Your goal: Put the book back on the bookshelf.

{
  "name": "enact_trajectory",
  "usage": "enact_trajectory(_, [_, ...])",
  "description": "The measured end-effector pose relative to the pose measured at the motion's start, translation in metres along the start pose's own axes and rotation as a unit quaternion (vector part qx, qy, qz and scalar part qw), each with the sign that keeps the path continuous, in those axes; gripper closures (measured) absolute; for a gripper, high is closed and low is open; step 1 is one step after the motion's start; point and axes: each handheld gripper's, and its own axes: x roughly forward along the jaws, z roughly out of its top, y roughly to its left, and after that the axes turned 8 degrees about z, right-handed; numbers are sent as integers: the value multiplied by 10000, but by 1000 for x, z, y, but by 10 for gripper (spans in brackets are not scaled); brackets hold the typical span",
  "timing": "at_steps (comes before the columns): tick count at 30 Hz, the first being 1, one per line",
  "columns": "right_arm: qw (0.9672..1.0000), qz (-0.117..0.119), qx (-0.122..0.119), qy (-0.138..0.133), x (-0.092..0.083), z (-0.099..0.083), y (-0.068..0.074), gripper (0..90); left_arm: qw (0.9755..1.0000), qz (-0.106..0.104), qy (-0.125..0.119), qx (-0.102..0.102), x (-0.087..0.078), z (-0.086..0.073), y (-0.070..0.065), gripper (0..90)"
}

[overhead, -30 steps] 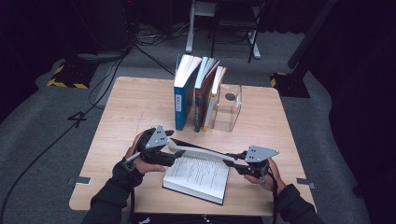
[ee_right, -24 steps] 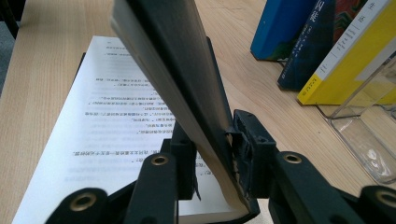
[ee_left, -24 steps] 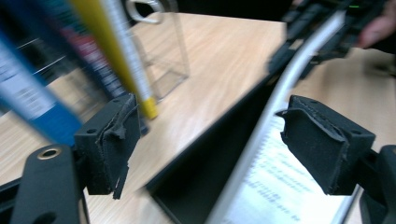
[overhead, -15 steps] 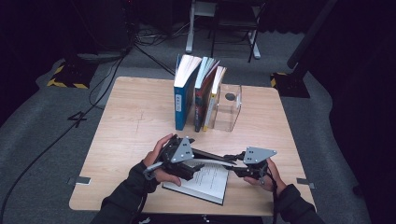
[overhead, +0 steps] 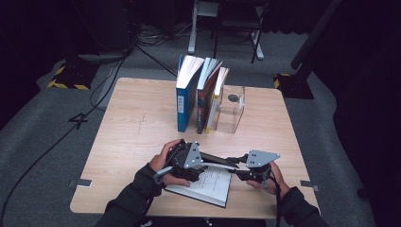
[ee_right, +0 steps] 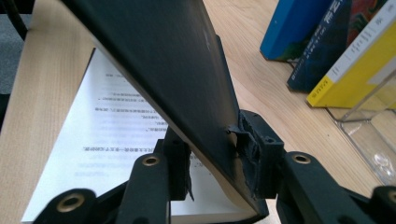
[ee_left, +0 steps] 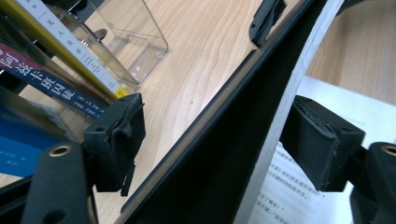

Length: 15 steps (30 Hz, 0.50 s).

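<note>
An open book point(overhead: 210, 185) lies near the table's front edge, printed pages up. Its black cover point(overhead: 220, 162) is lifted off the pages and slants between both hands. My right gripper point(overhead: 235, 171) is shut on the cover's lower edge point(ee_right: 159, 51), one pad above and one below, after its jaws eased a little wider. My left gripper point(overhead: 201, 165) straddles the cover point(ee_left: 224, 116). Its jaws have just been closing with the cover between them: the right pad point(ee_left: 322, 144) meets the white page edge, and the left pad point(ee_left: 116, 140) stands apart.
Three books stand upright at mid-table: blue point(overhead: 187, 94), dark point(overhead: 206, 92) and yellow point(overhead: 216, 99). They lean against a clear plastic bookend point(overhead: 231, 109). Bare wooden table point(overhead: 137, 127) spreads to the left. Stand legs and cables lie on the floor behind.
My left hand has moved right, from the book's left edge to over the pages, and its jaws now sit around the raised cover. The right hand has held still.
</note>
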Motion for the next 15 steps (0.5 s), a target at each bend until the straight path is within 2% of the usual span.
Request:
enact_trajectory(1, [10000,-2,-43,32,0,1,1,656,10000,-45,62,33,-1,0,0,285])
enact_trajectory(2, [10000,-8,-45,35,0,1,1,656,9999,-78,93,73,-2,-1,1,333])
enact_trajectory(3, [10000,-16,-48,34,1,1,1,654,9997,-180,100,100,-4,-2,2,460])
enact_trajectory(4, [10000,-16,-48,34,1,1,1,654,9997,-180,100,100,-4,-2,2,528])
enact_trajectory(5, [10000,-5,-36,40,1,1,1,638,9995,-237,133,155,-4,-2,1,555])
enact_trajectory(9, [10000,-46,-34,69,2,0,1,628,9994,-194,115,269,-4,-2,-2,594])
enact_trajectory(11, [9997,-229,-103,82,2,-1,1,584,9994,-163,94,282,-4,-2,-3,601])
enact_trajectory(12, [9996,-253,-111,82,2,-1,1,592,9995,-155,84,271,-4,-2,-3,601])
enact_trajectory(13, [9996,-261,-140,42,1,-2,1,657,9996,-176,55,215,-3,-1,-2,595])
enact_trajectory(15, [9994,-284,-179,47,0,-2,2,662,9997,-177,42,173,-2,-1,-2,587])
